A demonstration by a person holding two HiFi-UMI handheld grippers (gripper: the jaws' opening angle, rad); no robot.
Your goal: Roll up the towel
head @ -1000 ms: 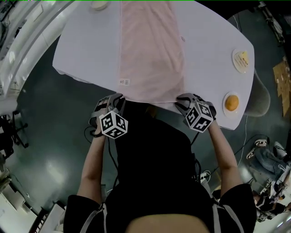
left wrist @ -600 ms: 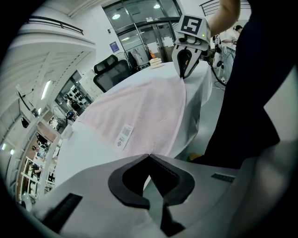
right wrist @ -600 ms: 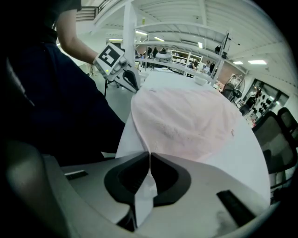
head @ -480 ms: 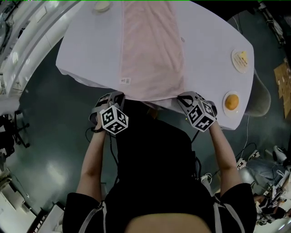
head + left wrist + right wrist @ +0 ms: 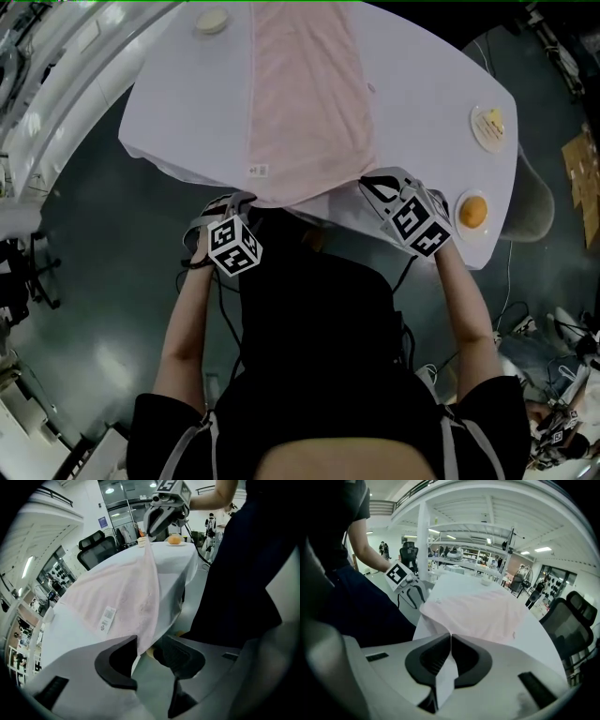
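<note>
At the near edge of the white-clothed oval table (image 5: 441,84), the long pale pink cloth towel (image 5: 305,103) lay lengthwise, its near end hanging over the edge. The right gripper (image 5: 451,641) was pressed together on the towel's near right corner and held it raised above the tabletop, so the hem sloped down toward the left. The left gripper (image 5: 147,646) was at the near left corner, jaws opening. The towel's edge hung between them, and the pads were not pressing on it. A small white label (image 5: 255,170) showed near that corner. A small white plate (image 5: 462,199) carrying an orange item stood at the table's right, apart from the towel.
</note>
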